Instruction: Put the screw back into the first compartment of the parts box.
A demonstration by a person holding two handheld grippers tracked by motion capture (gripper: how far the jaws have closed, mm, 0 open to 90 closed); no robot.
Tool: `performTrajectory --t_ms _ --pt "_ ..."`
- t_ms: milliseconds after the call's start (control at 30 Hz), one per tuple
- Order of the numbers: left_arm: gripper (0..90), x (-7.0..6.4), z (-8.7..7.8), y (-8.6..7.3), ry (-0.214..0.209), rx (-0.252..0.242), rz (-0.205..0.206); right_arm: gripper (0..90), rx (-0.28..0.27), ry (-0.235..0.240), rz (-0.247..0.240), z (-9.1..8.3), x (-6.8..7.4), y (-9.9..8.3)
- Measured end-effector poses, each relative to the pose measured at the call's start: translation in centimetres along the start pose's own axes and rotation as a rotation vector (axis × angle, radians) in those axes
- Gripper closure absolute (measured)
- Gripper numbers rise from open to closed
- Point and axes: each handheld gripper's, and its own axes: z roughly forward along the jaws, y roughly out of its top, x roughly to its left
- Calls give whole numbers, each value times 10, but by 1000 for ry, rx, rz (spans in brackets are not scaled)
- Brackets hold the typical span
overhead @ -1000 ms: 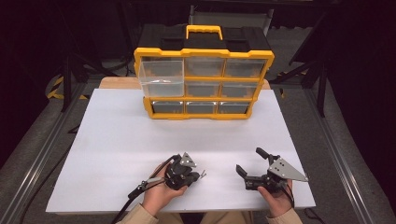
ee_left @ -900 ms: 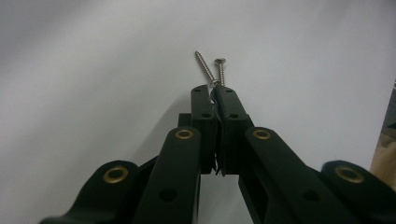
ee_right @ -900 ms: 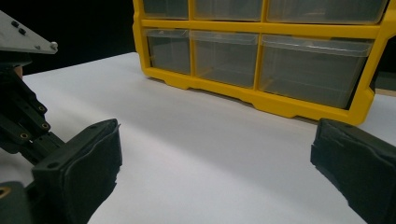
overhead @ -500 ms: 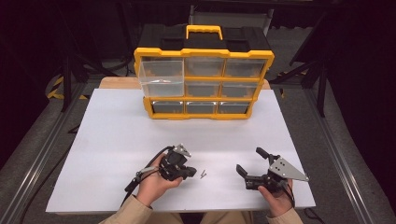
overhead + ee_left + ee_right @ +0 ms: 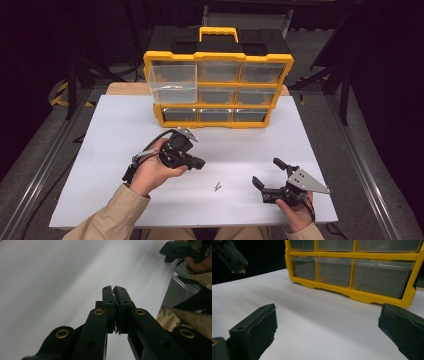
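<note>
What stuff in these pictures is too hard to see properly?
- Tiny dark metal piece on the white table: too small in the high view to tell what it is.
- Left tongs: jaws pressed together; whether they pinch anything is unclear in the left gripper view.
- Yellow organiser with clear plastic drawers: top cut off by the right gripper view's edge; contents unclear.

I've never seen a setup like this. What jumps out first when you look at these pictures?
The bright yellow drawer organizer at the far edge of the white table catches the eye first, its top-left clear drawer pulled out. Nearer the person, the left gripper has its jaws together while the right gripper sits open. Between them lies a small screw on the table.
</note>
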Motion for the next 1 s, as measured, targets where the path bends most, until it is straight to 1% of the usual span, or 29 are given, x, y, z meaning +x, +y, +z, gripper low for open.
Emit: performTrajectory --t_ms 33,100,133,167,200,233,300,367,400,433,467,533,567,600,633,667,700,767,800,900,933,1000 --pt "879 0 -6 5 10 5 10 24 0 0 -3 0 0 0" --pt "879 -1 -16 13 13 11 17 24 -3 0 -4 0 0 0" --pt "879 -2 -19 16 21 9 16 24 -4 2 -4 0 0 0" --pt "879 -2 -23 19 17 11 20 24 -3 4 -5 0 0 0" --pt "879 -3 -28 24 13 25 21 24 -2 4 0 0 1 0" --pt "879 -3 -31 27 21 24 35 24 -3 5 -4 0 1 0" --pt "879 -5 -40 35 12 26 42 24 -3 4 0 0 1 0" --pt "879 -7 -48 41 25 23 40 24 -5 5 -3 0 1 1" --pt "879 -7 -52 44 12 21 46 24 -5 2 -4 0 0 1" --pt "879 -7 -52 44 12 21 46 24 -5 2 -4 0 0 1" --pt "879 -7 -57 48 1 14 43 24 -5 3 -2 0 0 1" --pt "879 -9 -65 54 28 23 50 24 -5 2 -1 -1 0 1" --pt "879 -10 -69 57 25 22 49 24 -6 3 -1 -1 0 1" --pt "879 -10 -72 59 33 27 52 24 -6 3 -1 -1 0 1" --pt "879 -10 -75 62 52 35 54 24 -6 4 -1 -1 0 1" --pt "879 -10 -79 65 54 43 58 24 -6 4 0 -1 0 1" --pt "879 -9 -82 67 43 44 44 24 -5 4 1 -1 0 1" --pt "879 -9 -89 74 64 57 53 24 -5 4 -1 -1 0 1" --pt "879 -9 -91 76 64 63 52 24 -5 5 -2 -1 0 1" --pt "879 -11 -101 85 62 61 56 24 -7 6 -1 -1 1 1" --pt "879 -12 -106 88 73 59 57 24 -7 5 -3 -1 0 1" --pt "879 -12 -113 94 74 52 56 24 -9 5 -2 -1 0 1"
